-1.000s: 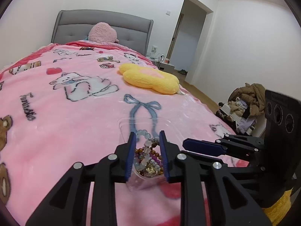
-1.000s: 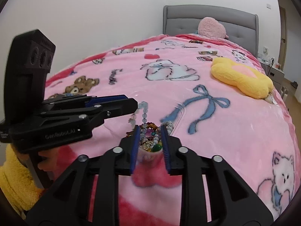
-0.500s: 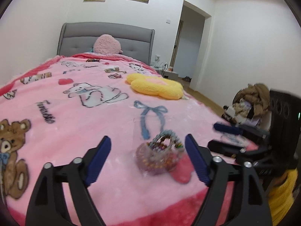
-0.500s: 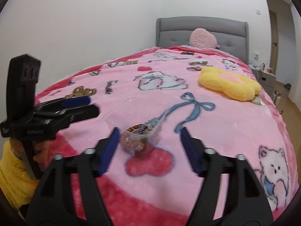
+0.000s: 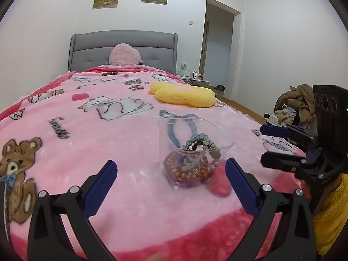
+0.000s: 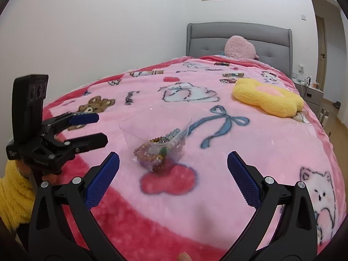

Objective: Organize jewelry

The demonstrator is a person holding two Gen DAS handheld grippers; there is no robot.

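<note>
A: Left tool (image 5: 171, 169), right tool (image 6: 173, 165)?
B: Both spread wide, jaws just opened, gripping nothing.
A: Jewelry?
B: Beaded bracelets (image 5: 191, 165) in clear bag (image 5: 184, 130), on bed blanket (image 5: 108, 141), just ahead of both tools.
</note>
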